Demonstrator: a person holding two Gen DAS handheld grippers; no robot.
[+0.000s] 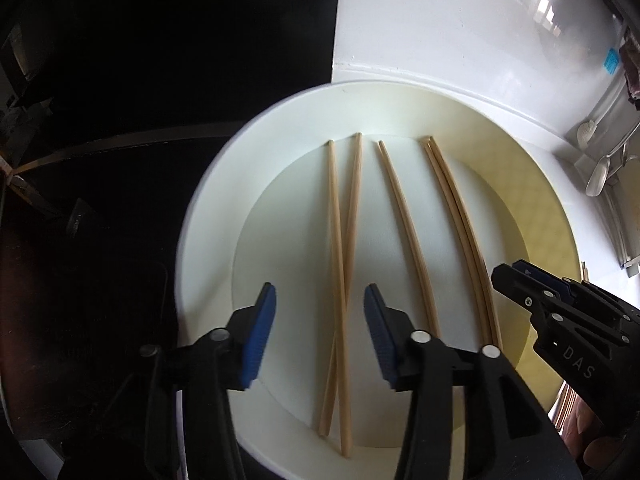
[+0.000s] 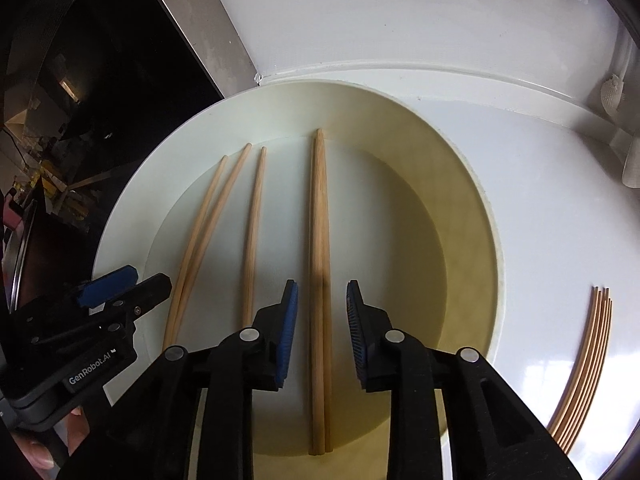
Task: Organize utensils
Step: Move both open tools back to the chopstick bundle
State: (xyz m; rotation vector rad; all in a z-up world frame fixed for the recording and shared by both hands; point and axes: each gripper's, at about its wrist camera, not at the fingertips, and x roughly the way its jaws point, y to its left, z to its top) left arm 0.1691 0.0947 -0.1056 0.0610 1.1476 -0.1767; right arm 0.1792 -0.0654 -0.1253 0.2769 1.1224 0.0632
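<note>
A white plate (image 1: 208, 216) holds several wooden chopsticks. In the left wrist view a crossed pair (image 1: 340, 248) lies between the fingers of my open left gripper (image 1: 320, 332); a single chopstick (image 1: 404, 224) and a tight pair (image 1: 460, 224) lie to the right. My right gripper (image 1: 516, 276) shows at the right edge. In the right wrist view my right gripper (image 2: 322, 328) is open and straddles the tight pair (image 2: 320, 280), without touching it. The single chopstick (image 2: 252, 236), the crossed pair (image 2: 200, 240), the plate (image 2: 132, 216) and the left gripper (image 2: 120, 284) show to the left.
A bundle of several chopsticks (image 2: 584, 368) lies on the white counter (image 2: 560, 220) right of the plate. Spoons (image 1: 598, 176) hang at the far right. A dark glass surface (image 1: 160, 60) borders the counter on the left.
</note>
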